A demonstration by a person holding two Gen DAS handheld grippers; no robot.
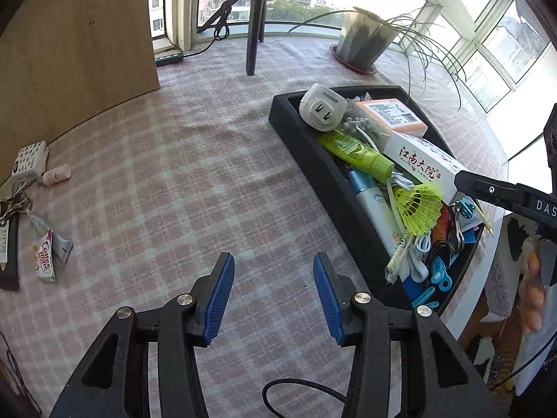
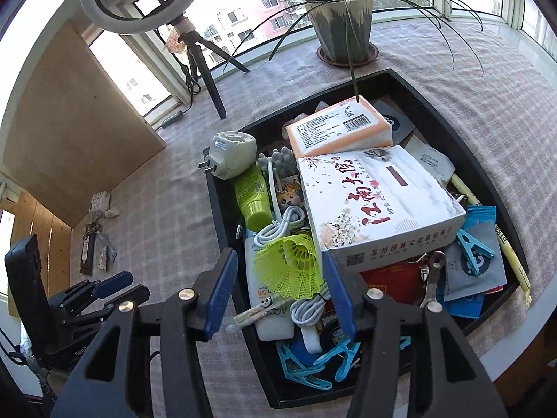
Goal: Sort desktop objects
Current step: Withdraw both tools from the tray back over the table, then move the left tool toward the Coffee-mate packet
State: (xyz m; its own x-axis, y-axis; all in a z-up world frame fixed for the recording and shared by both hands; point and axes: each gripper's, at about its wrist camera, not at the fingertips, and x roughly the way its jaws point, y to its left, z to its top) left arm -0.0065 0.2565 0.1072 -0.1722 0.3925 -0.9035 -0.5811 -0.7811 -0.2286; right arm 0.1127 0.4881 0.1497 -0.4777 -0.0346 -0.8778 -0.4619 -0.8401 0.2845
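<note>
My left gripper (image 1: pixel 272 261) stands open over the checked tablecloth with nothing between its pads. A black tray (image 1: pixel 313 163) to its right is heaped with objects: a white plug adapter (image 1: pixel 322 106), a green tube (image 1: pixel 358 155), a white printed box (image 1: pixel 421 163) and a yellow-green shuttlecock (image 1: pixel 419 205). My right gripper (image 2: pixel 279 257) hangs open above the tray (image 2: pixel 222 216). The shuttlecock (image 2: pixel 289 268) lies in the tray under its gap, untouched by the pads. Loose on the cloth at far left lie a small patterned box (image 1: pixel 29 158), a pink tube (image 1: pixel 55 174), keys (image 1: pixel 14 205) and a sachet (image 1: pixel 45 261).
A potted plant (image 1: pixel 362 40) and a tripod (image 1: pixel 254 35) stand at the back by the windows. A wooden board (image 1: pixel 69 52) walls off the left. A power strip (image 1: pixel 169 58) lies beside it. The table edge runs just right of the tray, where a person's hand (image 1: pixel 532 278) shows.
</note>
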